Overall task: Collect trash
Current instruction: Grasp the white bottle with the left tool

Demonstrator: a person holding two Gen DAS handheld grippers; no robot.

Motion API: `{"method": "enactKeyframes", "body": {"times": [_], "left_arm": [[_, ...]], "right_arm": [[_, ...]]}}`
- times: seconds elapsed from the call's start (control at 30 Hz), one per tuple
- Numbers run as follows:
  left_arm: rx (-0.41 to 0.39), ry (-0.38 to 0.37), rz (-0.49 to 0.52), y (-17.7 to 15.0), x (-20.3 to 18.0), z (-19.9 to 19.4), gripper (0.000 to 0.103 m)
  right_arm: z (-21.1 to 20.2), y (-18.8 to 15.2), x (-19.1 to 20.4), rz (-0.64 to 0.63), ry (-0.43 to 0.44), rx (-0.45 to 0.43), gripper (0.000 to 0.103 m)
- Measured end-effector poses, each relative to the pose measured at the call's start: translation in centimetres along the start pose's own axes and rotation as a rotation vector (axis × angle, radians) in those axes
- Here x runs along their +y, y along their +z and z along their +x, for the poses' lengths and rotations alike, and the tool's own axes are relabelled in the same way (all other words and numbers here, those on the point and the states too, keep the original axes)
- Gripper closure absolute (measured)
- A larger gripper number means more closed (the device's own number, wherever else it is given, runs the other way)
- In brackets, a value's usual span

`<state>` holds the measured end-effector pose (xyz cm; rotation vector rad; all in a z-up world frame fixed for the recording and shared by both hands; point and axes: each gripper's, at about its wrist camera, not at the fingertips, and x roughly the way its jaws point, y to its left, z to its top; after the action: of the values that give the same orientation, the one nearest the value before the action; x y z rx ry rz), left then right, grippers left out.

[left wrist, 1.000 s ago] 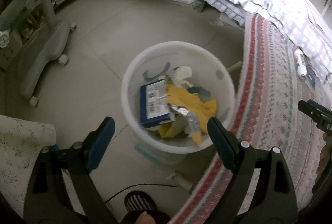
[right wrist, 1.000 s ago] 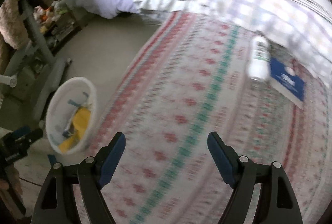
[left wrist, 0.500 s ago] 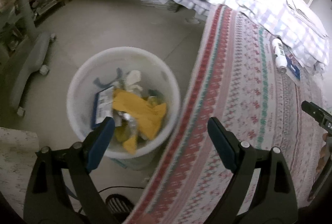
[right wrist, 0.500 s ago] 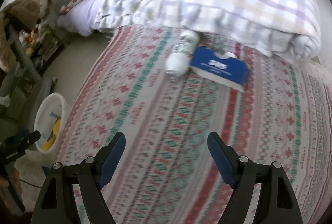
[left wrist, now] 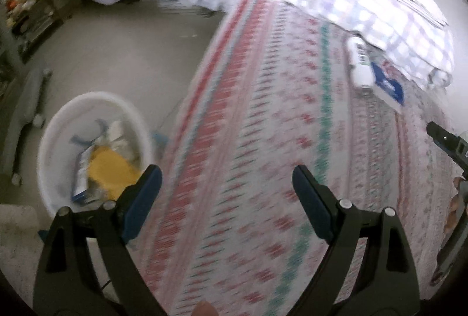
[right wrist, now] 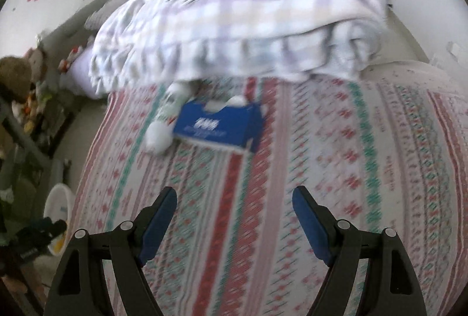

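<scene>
A white trash bin [left wrist: 52, 123] stands on the floor beside the bed, holding a yellow wrapper [left wrist: 109, 169] and other scraps; it shows small in the right wrist view [right wrist: 57, 199]. A white bottle [right wrist: 159, 133] and a blue tissue box [right wrist: 216, 127] lie on the patterned bedspread by the folded quilt; both show in the left wrist view, the bottle [left wrist: 359, 67] left of the box [left wrist: 387, 83]. My left gripper [left wrist: 226, 190] is open and empty over the bed edge. My right gripper [right wrist: 234, 213] is open and empty, short of the box.
A folded checked quilt [right wrist: 248, 17] lies across the bed behind the box. A grey chair base [left wrist: 23, 111] stands left of the bin. A shelf with toys [left wrist: 23, 3] is at the far left. The patterned bedspread [right wrist: 380, 169] spreads to the right.
Both grippers have swung right, away from the bin and over the bed. The right gripper has come closer to the bottle and blue box. Both stay open.
</scene>
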<state>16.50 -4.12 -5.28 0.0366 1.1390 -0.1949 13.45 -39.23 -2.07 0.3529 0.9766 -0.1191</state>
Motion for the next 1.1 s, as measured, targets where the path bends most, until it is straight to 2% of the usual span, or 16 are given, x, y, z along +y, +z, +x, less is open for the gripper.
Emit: {"method": "enactKeyframes", "body": {"times": [0.17,0.27,0.4,0.5,0.67,0.83,0.9,1.0,1.1], "left_arm": [[-0.025,-0.091,0.066,1.4,-4.7,1.2,0.012],[-0.047,-0.171,0.109,2.4,-7.3,2.3,0.012],[-0.064,-0.203,0.101,4.5,-9.9,4.4,0.012],[-0.083,-0.225,0.072,6.2,-10.8,6.0,0.013],[-0.078,-0.284,0.046,8.1,-12.2,7.9,0.033],[-0.058,-0.324,0.046,9.4,-13.8,9.5,0.040],[-0.052,-0.341,0.041,9.7,-14.2,9.7,0.062],[-0.046,-0.348,0.024,10.0,-14.0,9.5,0.063],[-0.074,-0.336,0.047,9.4,-12.7,8.0,0.063]], "right_arm": [[0.5,0.8,-2.4,-0.003,-0.003,-0.019,0.020],[0.7,1.2,-3.2,-0.027,-0.003,-0.034,0.020],[1.0,1.1,-3.8,-0.078,0.001,-0.053,0.020],[1.7,0.6,-4.8,-0.086,-0.010,-0.032,0.020],[3.0,0.3,-6.4,-0.075,-0.048,-0.008,0.020],[3.3,0.5,-7.0,-0.067,-0.044,-0.007,0.020],[3.8,0.8,-6.8,-0.079,-0.034,-0.001,0.020],[4.4,1.3,-6.0,-0.125,-0.013,-0.001,0.020],[4.6,1.9,-4.9,-0.177,-0.001,-0.010,0.020]]}}
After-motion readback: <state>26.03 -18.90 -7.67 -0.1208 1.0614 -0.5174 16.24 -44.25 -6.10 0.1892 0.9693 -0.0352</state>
